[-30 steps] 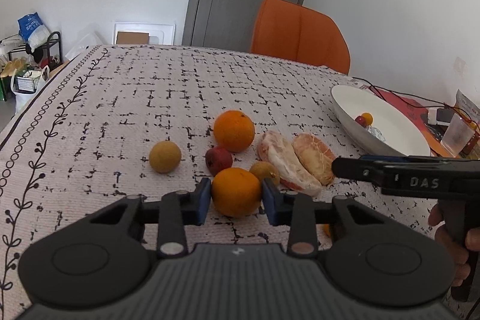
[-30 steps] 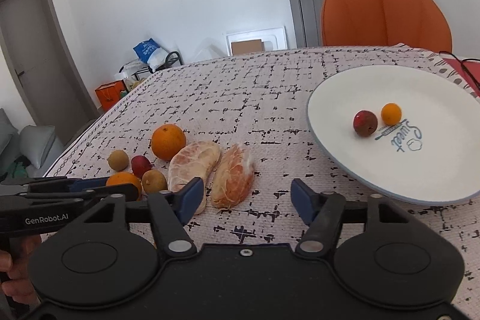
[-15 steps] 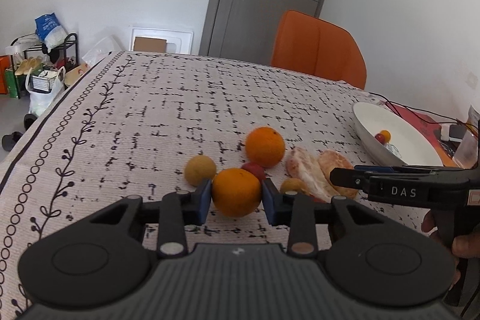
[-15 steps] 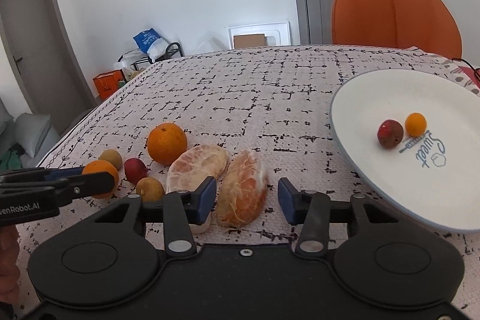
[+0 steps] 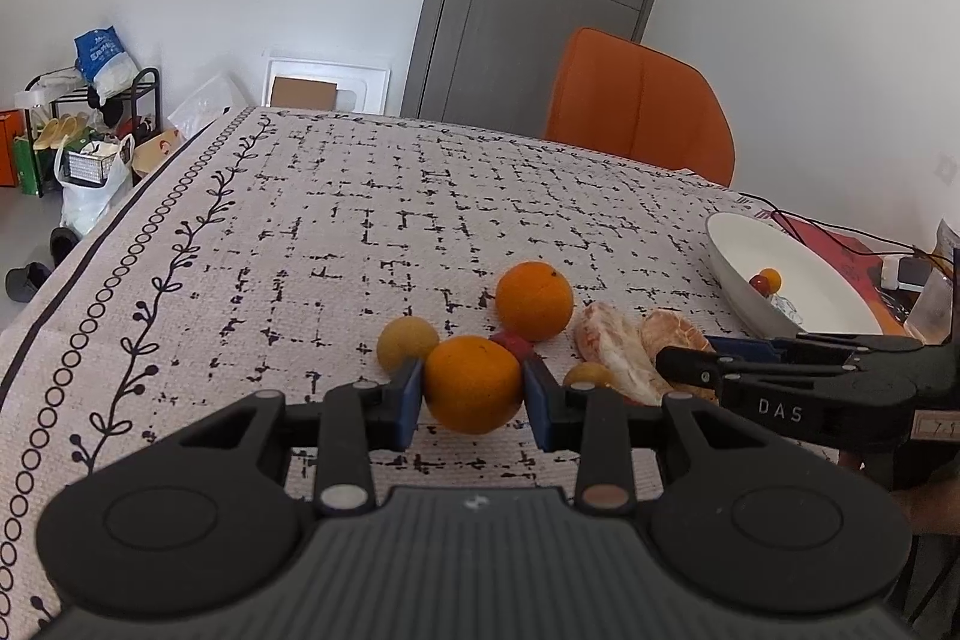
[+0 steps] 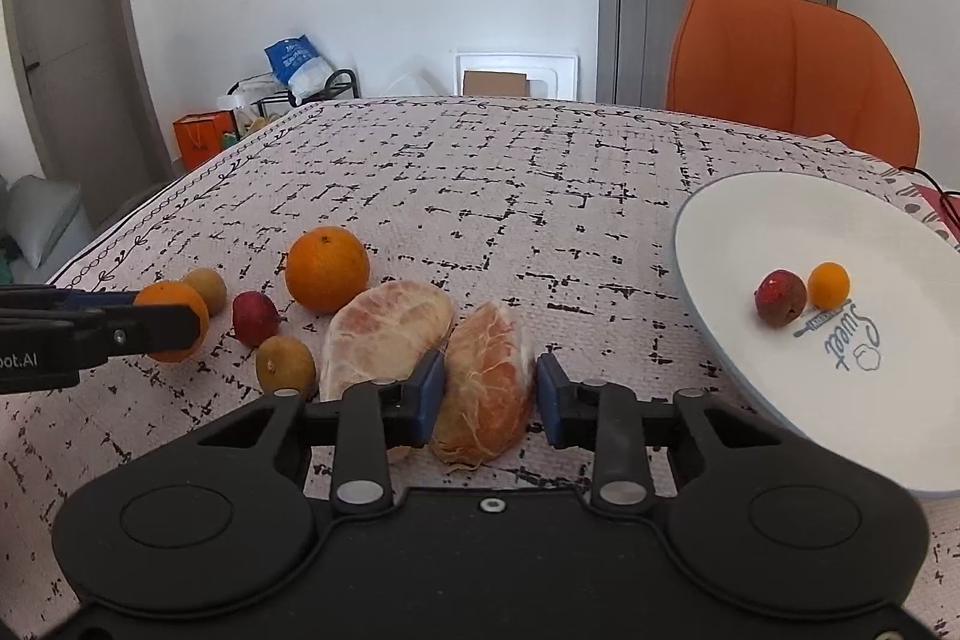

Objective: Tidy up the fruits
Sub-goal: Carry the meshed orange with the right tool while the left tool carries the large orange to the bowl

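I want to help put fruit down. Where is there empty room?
Most of the white plate is bare beside its two small fruits. The tablecloth toward the orange chair is bare too. It's crowded around the whole orange.

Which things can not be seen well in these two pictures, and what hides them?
- Small red fruit, left wrist view: mostly behind the held orange.
- White plate, right wrist view: cut off by the right edge.
- Right peeled segment, left wrist view: partly behind the right gripper.
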Demonstrator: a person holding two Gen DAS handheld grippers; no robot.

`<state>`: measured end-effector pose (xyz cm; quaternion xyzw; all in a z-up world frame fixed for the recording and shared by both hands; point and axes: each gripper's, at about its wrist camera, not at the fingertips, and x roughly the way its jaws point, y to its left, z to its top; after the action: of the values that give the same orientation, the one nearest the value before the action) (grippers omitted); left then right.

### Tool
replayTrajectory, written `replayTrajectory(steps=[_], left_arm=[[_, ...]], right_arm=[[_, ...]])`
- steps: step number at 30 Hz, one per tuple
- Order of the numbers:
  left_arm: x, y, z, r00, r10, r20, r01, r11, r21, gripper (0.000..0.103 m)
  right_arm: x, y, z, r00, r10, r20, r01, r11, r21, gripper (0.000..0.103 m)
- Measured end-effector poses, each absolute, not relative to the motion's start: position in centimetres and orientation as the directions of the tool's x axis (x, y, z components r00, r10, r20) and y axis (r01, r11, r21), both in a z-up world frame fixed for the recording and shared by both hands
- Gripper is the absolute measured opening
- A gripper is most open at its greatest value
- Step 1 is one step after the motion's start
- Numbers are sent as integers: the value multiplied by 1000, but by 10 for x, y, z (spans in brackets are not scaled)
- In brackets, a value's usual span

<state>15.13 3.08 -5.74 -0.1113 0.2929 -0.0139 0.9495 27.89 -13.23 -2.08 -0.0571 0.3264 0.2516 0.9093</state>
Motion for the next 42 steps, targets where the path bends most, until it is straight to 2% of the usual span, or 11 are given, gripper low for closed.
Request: replayTrajectory(steps=[8, 21, 42], left_arm=[[150, 21, -49, 836, -101, -539, -17, 977, -210, 34], [156, -12, -29, 852, -163, -498, 78, 979, -187, 34], [187, -85, -16, 831, -259, -492, 227, 966, -125, 34]], right_arm=[[272, -150, -15, 663, 432, -612, -478, 873, 97, 28], [254, -187, 12, 724, 436, -534, -434, 890, 138, 28], [254, -263, 20, 811, 340, -476, -295, 940, 170, 28]])
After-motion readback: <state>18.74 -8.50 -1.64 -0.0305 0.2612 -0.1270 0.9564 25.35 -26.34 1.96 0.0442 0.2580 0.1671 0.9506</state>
